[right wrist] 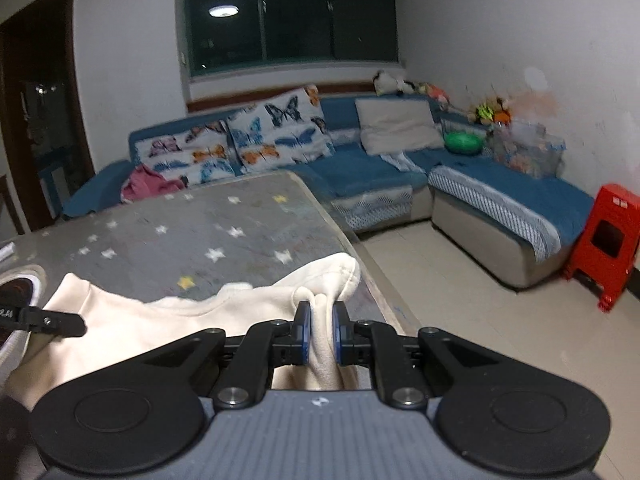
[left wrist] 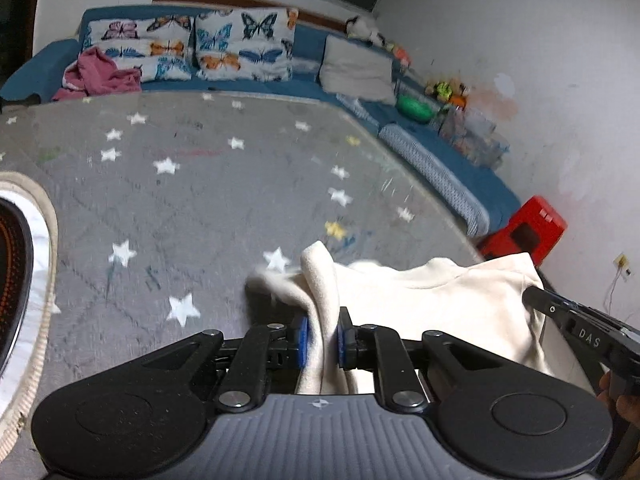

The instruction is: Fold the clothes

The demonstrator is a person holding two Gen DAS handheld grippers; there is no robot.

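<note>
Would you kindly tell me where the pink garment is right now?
The pink garment lies crumpled at the left end of the blue sofa, against the butterfly cushions, beyond the star-patterned table; both views show it.

one cream garment (left wrist: 440, 304), two butterfly cushions (right wrist: 240, 140)

The cream garment (left wrist: 440, 312) runs below the left gripper (left wrist: 322, 338) body, its lower part hidden. At the left frame edge a round object (left wrist: 16, 280) is cut off. Toys (right wrist: 492, 114) at upper right are too blurred to identify.
</note>
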